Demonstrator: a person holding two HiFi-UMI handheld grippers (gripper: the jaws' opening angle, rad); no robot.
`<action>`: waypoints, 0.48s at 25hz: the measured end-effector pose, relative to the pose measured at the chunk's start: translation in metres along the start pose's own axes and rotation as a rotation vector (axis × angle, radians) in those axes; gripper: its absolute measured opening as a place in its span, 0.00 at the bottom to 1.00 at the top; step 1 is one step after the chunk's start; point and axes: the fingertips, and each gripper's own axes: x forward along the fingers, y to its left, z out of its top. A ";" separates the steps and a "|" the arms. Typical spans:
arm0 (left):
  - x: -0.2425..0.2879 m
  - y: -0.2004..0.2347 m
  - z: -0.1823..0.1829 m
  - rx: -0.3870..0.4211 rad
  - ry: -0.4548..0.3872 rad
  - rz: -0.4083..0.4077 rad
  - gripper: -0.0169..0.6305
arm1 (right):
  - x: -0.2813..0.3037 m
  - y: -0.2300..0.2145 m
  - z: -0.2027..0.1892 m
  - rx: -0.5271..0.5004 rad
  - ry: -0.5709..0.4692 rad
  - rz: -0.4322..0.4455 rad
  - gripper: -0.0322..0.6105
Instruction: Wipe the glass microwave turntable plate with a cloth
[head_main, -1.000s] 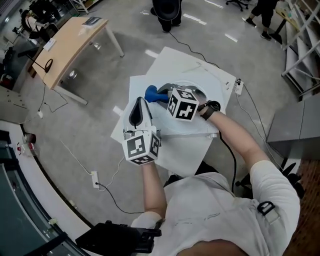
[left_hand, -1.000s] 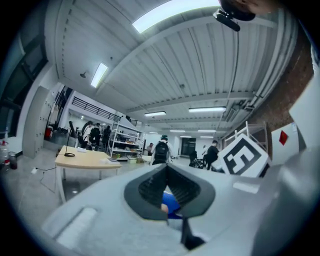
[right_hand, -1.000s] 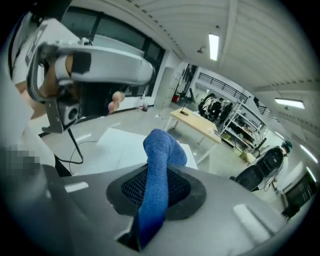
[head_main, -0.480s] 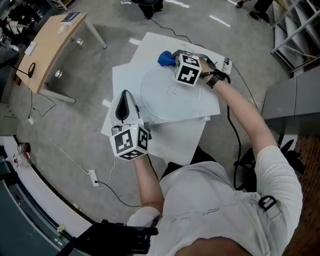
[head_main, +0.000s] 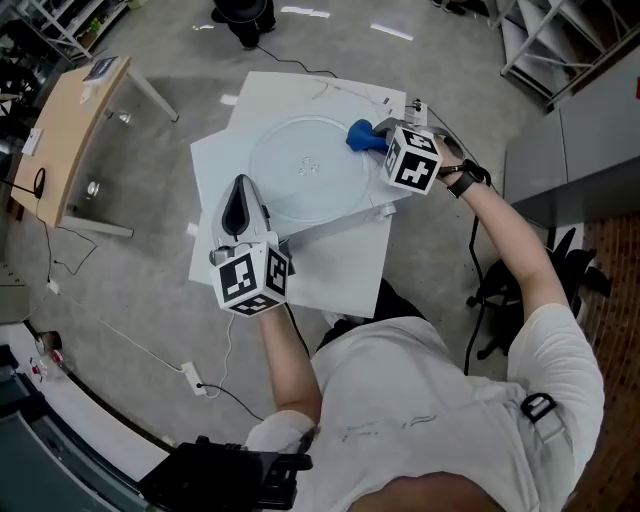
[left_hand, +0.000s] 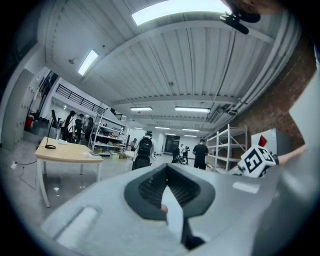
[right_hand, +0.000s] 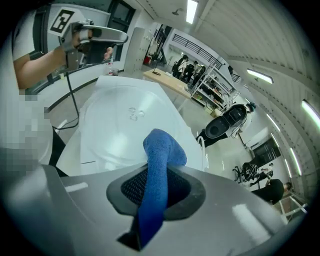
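Your right gripper (head_main: 380, 137), jaws clamped on the blue cloth (head_main: 360, 134), has swept round the plate (head_main: 290, 200) from its far rim to its right rim within the past second. The edge pass looks well along, though the plate's middle may yet need wiping. Your left gripper (head_main: 240, 190) hangs just beside the plate's near-left rim, its jaws almost together around a pale sliver too thin to name. Whether the cloth presses the glass is also unclear.
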 end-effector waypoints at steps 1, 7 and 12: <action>-0.003 -0.001 0.001 0.000 -0.004 -0.005 0.03 | -0.007 0.012 -0.003 -0.009 0.006 0.010 0.14; -0.024 -0.001 0.012 0.006 -0.023 -0.015 0.03 | -0.042 0.080 0.002 -0.082 -0.005 0.093 0.14; -0.040 0.014 0.015 0.005 -0.033 0.018 0.03 | -0.054 0.124 0.039 -0.172 -0.058 0.181 0.14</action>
